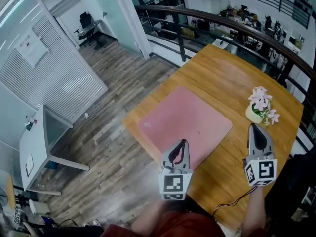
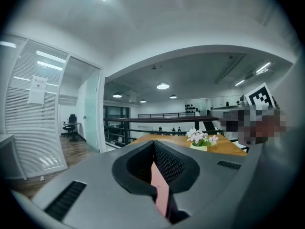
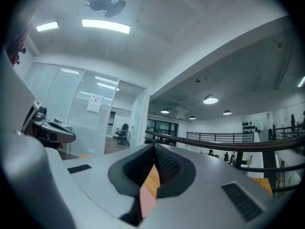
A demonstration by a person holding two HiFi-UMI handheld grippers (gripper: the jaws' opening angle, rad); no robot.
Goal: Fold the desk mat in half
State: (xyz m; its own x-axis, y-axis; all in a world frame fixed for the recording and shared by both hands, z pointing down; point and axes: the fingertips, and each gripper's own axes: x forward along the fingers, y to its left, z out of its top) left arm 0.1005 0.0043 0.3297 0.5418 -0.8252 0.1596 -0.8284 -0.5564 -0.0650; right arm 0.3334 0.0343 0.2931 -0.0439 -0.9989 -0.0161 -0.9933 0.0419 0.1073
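Grey left gripper, right gripper — marker cubes — red top.

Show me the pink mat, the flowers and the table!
pink mat (image 1: 185,120): head view, middle of its top.
flowers (image 1: 260,99): head view, on the pink petals.
table (image 1: 227,70): head view, bare wood behind the mat.

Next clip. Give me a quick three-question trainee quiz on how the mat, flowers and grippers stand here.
1. True or false: the mat is already folded in half.
2. Which gripper is nearer the flowers? A) left gripper B) right gripper
3. Fill in: the jaws of both grippers are ___.

Key
1. False: it lies flat on the table.
2. B
3. Shut, with nothing held.
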